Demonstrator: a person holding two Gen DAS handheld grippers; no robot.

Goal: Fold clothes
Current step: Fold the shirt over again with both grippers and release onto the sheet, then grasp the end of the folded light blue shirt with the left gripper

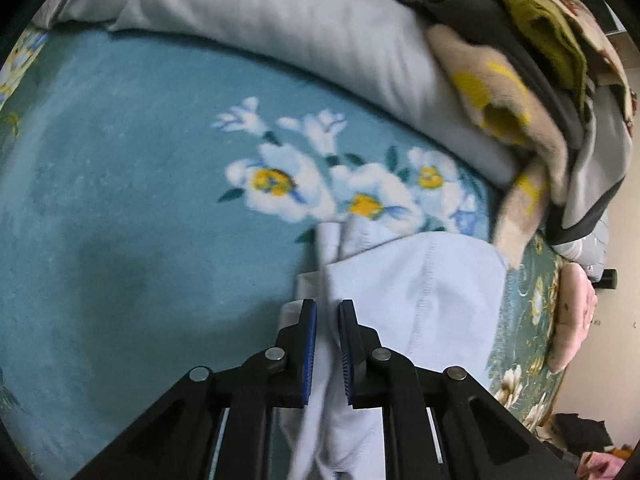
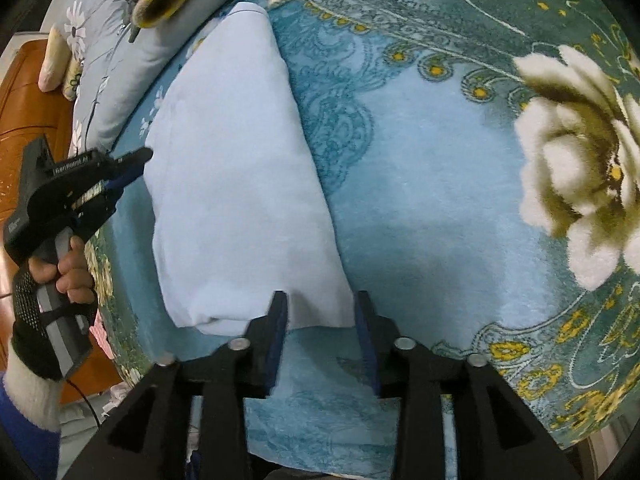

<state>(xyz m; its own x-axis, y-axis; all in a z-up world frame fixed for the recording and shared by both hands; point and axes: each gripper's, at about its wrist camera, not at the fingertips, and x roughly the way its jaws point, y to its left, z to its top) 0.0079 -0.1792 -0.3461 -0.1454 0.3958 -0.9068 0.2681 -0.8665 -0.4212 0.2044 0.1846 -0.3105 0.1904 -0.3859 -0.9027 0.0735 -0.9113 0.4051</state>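
Observation:
A pale blue garment point(image 1: 420, 280) lies folded in a long strip point(image 2: 232, 184) on the teal floral blanket point(image 1: 120, 160). My left gripper point(image 1: 327, 308) is shut on a bunched edge of it; the cloth runs down between the blue pads. In the right wrist view the same left gripper point(image 2: 136, 160) sits at the garment's left side, held by a gloved hand point(image 2: 68, 272). My right gripper point(image 2: 321, 300) stands open at the garment's near end, whose hem lies just between and ahead of the fingertips without being pinched.
A heap of unfolded clothes point(image 1: 520, 80) rests on a grey-blue quilt point(image 1: 280, 28) behind the garment. A pink item point(image 1: 572, 312) lies by the bed's right edge. Wooden furniture point(image 2: 32, 92) stands past the bed's left side. Open blanket point(image 2: 440, 160) spreads right of the garment.

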